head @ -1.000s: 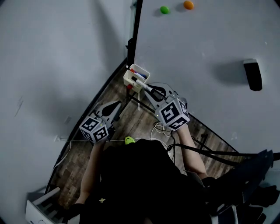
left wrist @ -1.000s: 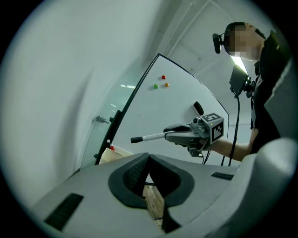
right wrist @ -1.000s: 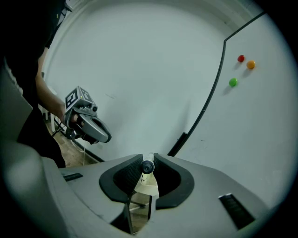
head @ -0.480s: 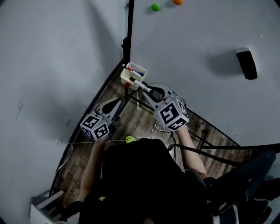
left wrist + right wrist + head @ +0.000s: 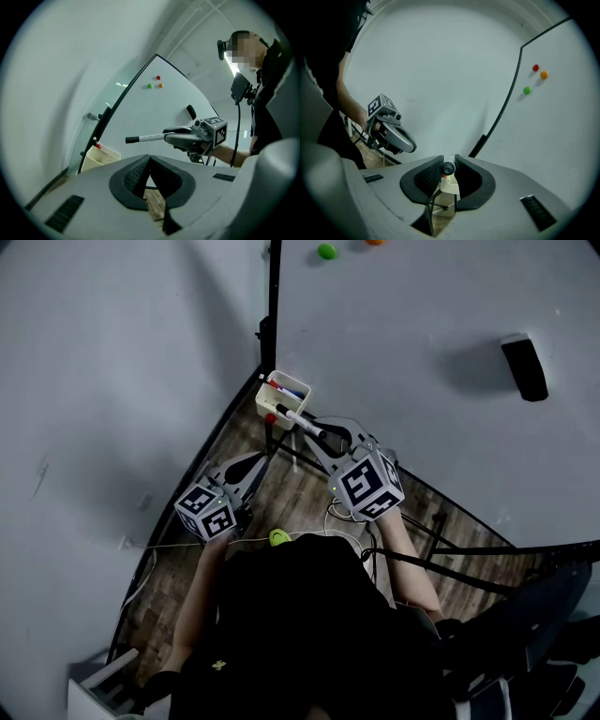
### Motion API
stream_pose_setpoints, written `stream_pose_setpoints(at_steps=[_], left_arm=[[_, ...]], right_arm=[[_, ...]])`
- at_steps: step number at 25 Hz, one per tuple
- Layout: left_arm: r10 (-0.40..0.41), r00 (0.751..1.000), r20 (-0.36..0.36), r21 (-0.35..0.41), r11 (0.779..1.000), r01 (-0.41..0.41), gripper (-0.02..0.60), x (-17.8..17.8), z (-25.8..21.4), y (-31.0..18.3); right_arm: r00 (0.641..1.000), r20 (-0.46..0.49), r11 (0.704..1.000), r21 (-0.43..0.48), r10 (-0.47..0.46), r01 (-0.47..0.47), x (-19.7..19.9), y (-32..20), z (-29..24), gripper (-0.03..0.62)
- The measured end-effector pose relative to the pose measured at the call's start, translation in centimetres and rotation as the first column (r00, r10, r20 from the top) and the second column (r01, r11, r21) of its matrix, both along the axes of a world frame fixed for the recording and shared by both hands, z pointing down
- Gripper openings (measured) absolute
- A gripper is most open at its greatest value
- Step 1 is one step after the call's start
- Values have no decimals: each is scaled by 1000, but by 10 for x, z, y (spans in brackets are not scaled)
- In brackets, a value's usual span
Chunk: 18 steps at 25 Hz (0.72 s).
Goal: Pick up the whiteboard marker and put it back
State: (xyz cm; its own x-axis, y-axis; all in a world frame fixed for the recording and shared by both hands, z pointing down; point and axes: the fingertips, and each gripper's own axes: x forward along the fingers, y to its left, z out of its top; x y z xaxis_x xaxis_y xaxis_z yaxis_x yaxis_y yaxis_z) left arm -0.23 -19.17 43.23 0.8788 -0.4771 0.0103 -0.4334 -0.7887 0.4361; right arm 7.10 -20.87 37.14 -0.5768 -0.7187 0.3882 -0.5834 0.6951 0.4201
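My right gripper (image 5: 314, 430) is shut on a whiteboard marker (image 5: 305, 422) with a white barrel and a black cap. The cap end points at the cream pen tray (image 5: 268, 405) at the whiteboard's lower corner and hangs just over its rim. Other markers, red and blue, lie in the tray. In the right gripper view the marker (image 5: 448, 168) shows end-on between the pads, with the tray (image 5: 451, 186) below it. The left gripper view shows the marker (image 5: 145, 138) level, sticking out of the right gripper (image 5: 180, 136), right of the tray (image 5: 101, 157). My left gripper (image 5: 251, 468) is shut on nothing, lower left of the tray.
The whiteboard (image 5: 422, 362) carries a green magnet (image 5: 325, 251), an orange magnet (image 5: 375, 242) and a black eraser (image 5: 523, 367). A black stand post (image 5: 273, 296) runs along its left edge. Cables (image 5: 342, 517) and a yellow-green object (image 5: 277, 538) lie over the wooden floor.
The head view has drifted a little, so tray and board sit slightly higher and further left. Both grippers stay about where they were, the marker still held over the tray.
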Motion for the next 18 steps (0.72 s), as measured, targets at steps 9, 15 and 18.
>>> stream_pose_setpoints(at_steps=[9, 15, 18], left_arm=[[-7, 1000, -6, 13, 1000, 7, 13, 0, -5, 1], [-12, 1000, 3, 9, 1000, 12, 12, -1, -3, 2], [-17, 1000, 7, 3, 1000, 17, 14, -2, -1, 0]], right_arm=[[1000, 6, 1000, -5, 7, -7, 3, -4, 2, 94], [1000, 12, 1000, -7, 12, -12, 6, -15, 5, 94], [1000, 21, 1000, -10, 20, -20, 9, -22, 7, 93]])
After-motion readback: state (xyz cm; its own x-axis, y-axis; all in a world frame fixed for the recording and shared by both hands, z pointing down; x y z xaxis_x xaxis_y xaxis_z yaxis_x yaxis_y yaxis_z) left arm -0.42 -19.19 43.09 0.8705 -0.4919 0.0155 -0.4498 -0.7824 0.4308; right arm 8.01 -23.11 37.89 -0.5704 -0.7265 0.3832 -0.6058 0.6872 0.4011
